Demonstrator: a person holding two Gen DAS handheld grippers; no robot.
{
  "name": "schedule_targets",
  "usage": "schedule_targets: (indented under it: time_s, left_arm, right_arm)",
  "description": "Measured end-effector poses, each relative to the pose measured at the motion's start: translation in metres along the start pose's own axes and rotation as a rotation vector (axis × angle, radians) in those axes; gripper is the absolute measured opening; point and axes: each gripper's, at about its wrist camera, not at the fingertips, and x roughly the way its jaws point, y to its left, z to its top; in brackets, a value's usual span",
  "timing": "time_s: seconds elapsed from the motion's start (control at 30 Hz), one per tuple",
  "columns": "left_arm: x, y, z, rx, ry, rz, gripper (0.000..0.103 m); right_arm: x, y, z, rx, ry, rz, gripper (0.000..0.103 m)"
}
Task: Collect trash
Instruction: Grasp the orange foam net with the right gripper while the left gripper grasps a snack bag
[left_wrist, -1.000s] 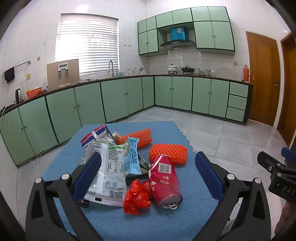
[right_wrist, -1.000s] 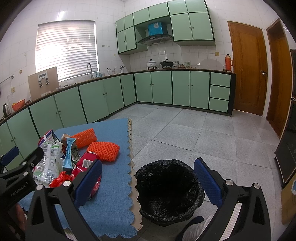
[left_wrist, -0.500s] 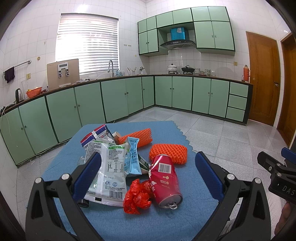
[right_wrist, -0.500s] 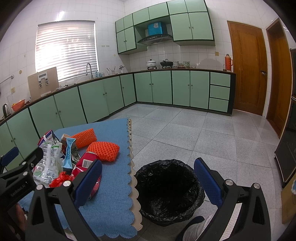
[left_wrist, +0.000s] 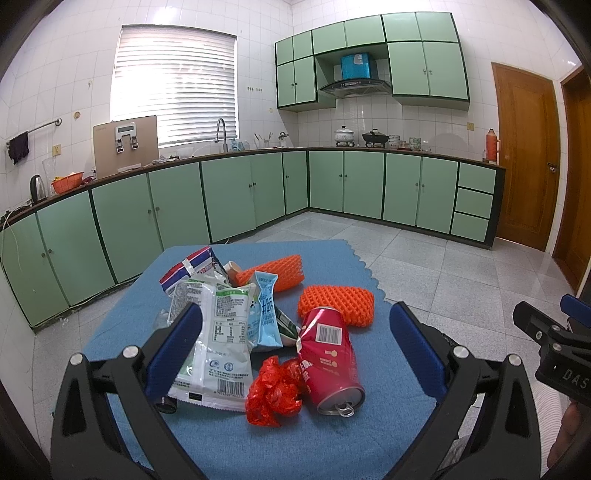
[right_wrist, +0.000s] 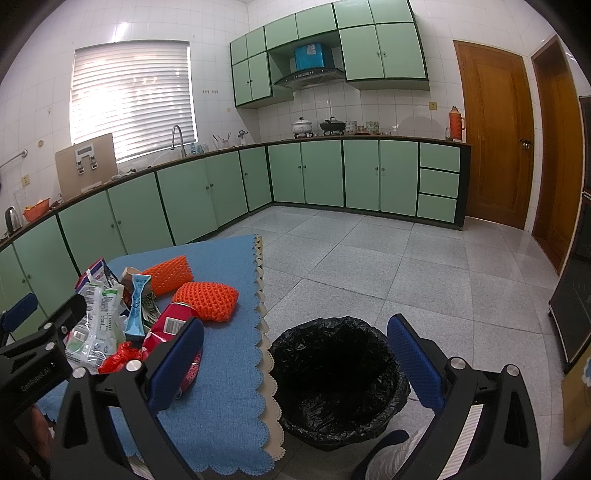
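Observation:
Trash lies heaped on a blue table cloth (left_wrist: 229, 439): a dented red can (left_wrist: 328, 356) on its side, a crumpled red wrapper (left_wrist: 275, 391), a white-green packet (left_wrist: 218, 332), a light blue pouch (left_wrist: 266, 306) and two orange foam nets (left_wrist: 338, 304) (left_wrist: 275, 271). My left gripper (left_wrist: 295, 339) hovers open just short of the pile, holding nothing. Right of the table, my right gripper (right_wrist: 295, 350) is open and empty above a bin lined with a black bag (right_wrist: 336, 373). The can (right_wrist: 173, 325) and a foam net (right_wrist: 207, 299) also show in the right wrist view.
The cloth's scalloped edge (right_wrist: 266, 354) runs beside the bin. Green cabinets (left_wrist: 229, 199) line the far walls under a worktop. Grey tiled floor (right_wrist: 424, 273) spreads right of the table, with wooden doors (right_wrist: 493, 140) beyond. A person's striped sleeve (left_wrist: 546, 410) is at the lower right.

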Motion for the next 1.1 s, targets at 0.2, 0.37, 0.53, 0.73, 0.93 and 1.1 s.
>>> schedule_targets:
  time_s: [0.2, 0.37, 0.53, 0.73, 0.93, 1.1]
  left_arm:
    - [0.007, 0.007, -0.002, -0.007, 0.004, 0.017, 0.098]
    - [0.019, 0.026, -0.001, -0.027, 0.017, 0.071, 0.098]
    - [0.035, 0.057, -0.006, -0.054, 0.042, 0.161, 0.098]
    - [0.059, 0.094, -0.019, -0.075, 0.098, 0.236, 0.098]
    - [0.077, 0.12, -0.029, -0.097, 0.145, 0.259, 0.095]
    - [0.097, 0.133, -0.027, -0.096, 0.172, 0.22, 0.093]
  right_arm:
    - [0.014, 0.006, 0.001, -0.011, 0.009, 0.014, 0.097]
    - [0.03, 0.009, 0.009, -0.021, 0.023, 0.035, 0.097]
    - [0.051, 0.012, 0.015, -0.025, 0.053, 0.059, 0.093]
    - [0.082, 0.035, 0.017, -0.07, 0.096, 0.101, 0.089]
    - [0.113, 0.07, 0.021, -0.126, 0.144, 0.21, 0.083]
    - [0.138, 0.096, 0.022, -0.128, 0.165, 0.242, 0.08]
